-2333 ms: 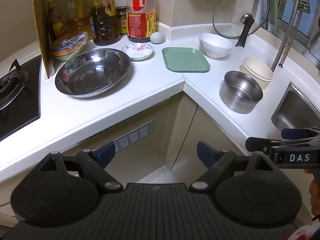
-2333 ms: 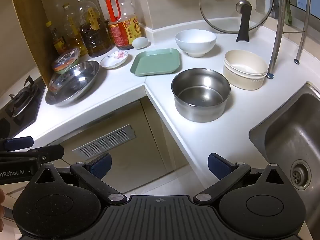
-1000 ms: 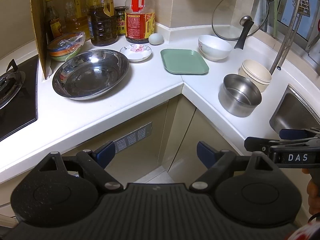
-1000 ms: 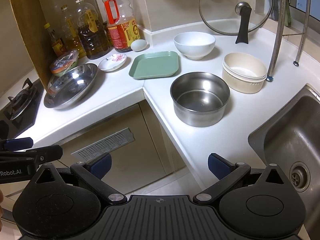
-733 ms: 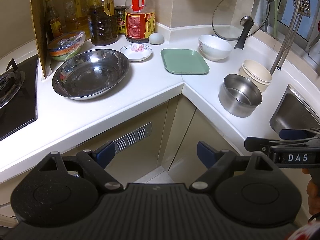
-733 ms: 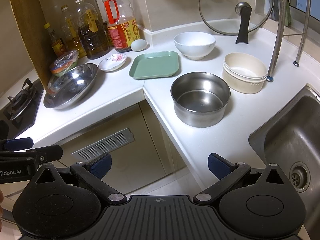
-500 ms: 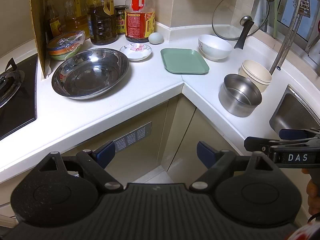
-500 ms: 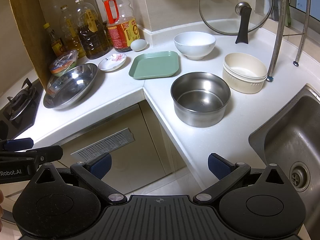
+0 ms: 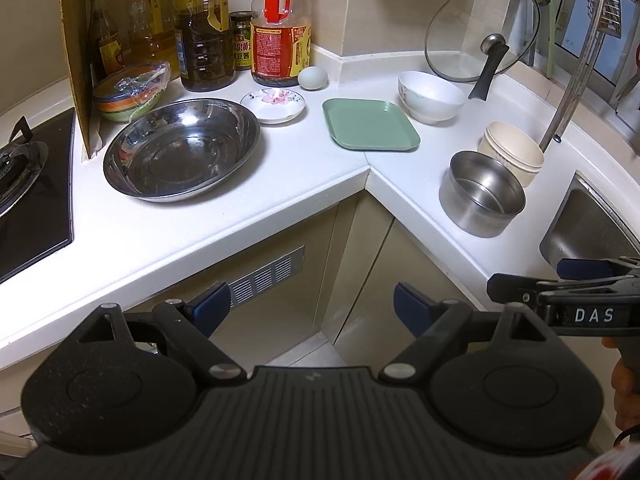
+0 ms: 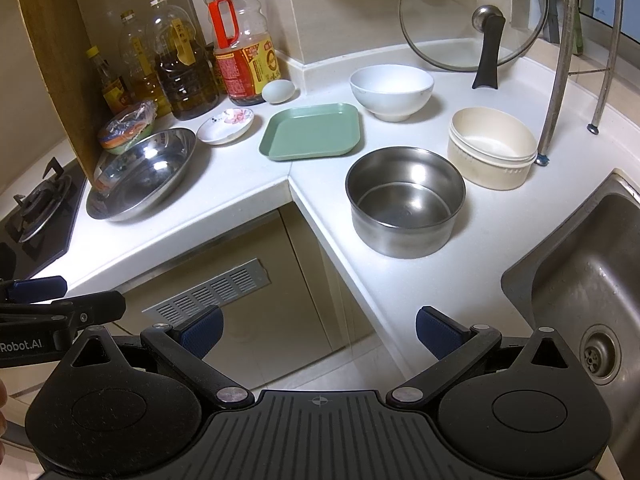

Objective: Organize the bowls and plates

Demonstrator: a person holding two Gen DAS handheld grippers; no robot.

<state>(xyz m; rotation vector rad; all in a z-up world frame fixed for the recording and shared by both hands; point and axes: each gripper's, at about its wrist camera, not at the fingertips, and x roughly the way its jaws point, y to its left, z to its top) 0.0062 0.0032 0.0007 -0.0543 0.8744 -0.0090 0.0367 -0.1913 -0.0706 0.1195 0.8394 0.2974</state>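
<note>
On the white corner counter lie a wide steel basin [image 9: 182, 150] [image 10: 142, 174], a small flowered saucer [image 9: 273, 105] [image 10: 227, 125], a green square plate [image 9: 370, 124] [image 10: 312, 132], a white bowl [image 9: 430, 96] [image 10: 391, 90], a cream bowl [image 9: 512, 152] [image 10: 492, 146] and a deep steel bowl [image 9: 482, 194] [image 10: 405, 200]. My left gripper [image 9: 310, 308] [image 10: 48, 300] hangs open in front of the cabinet, well short of the counter. My right gripper [image 10: 318, 330] [image 9: 560, 280] is also open and empty, near the counter edge below the steel bowl.
Oil and sauce bottles [image 9: 200, 32], an egg [image 9: 313, 78] and a wrapped colourful bowl [image 9: 130, 92] stand at the back left. A glass lid [image 9: 482, 32] leans on the back wall. A gas hob [image 9: 24, 184] is at left, a sink [image 10: 580, 280] at right beside a faucet pipe [image 10: 558, 64].
Both views have shifted only slightly; the grippers stay open and the dishes have not moved.
</note>
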